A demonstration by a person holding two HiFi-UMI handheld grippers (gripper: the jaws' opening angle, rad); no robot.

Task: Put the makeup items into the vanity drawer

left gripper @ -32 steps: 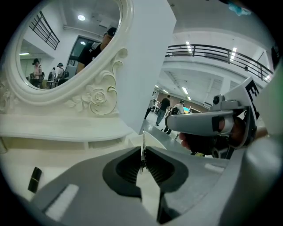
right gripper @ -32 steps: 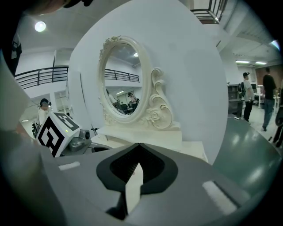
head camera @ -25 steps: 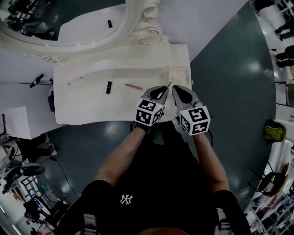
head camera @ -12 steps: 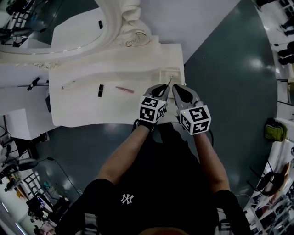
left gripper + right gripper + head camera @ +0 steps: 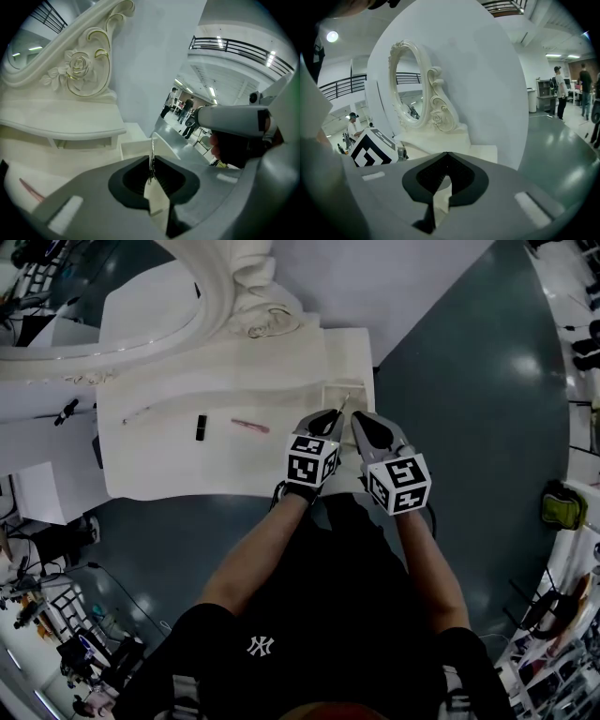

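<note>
Cream vanity (image 5: pixel 169 465) carries one black tube (image 5: pixel 201 427) and one pink pencil (image 5: pixel 250 426); left gripper (image 5: pixel 330 417) clamps one thin silvery stick (image 5: pixel 345 405), right gripper (image 5: pixel 360 422) pinched shut, empty.

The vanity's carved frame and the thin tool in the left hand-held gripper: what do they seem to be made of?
Carved frame: cream paint with a soft sheen, gilt lines on the rose; painted wood or moulded resin underneath, I cannot tell. Thin tool: probably metal, silvery and glinting along its edge, clamped in the left hand-held gripper.
</note>
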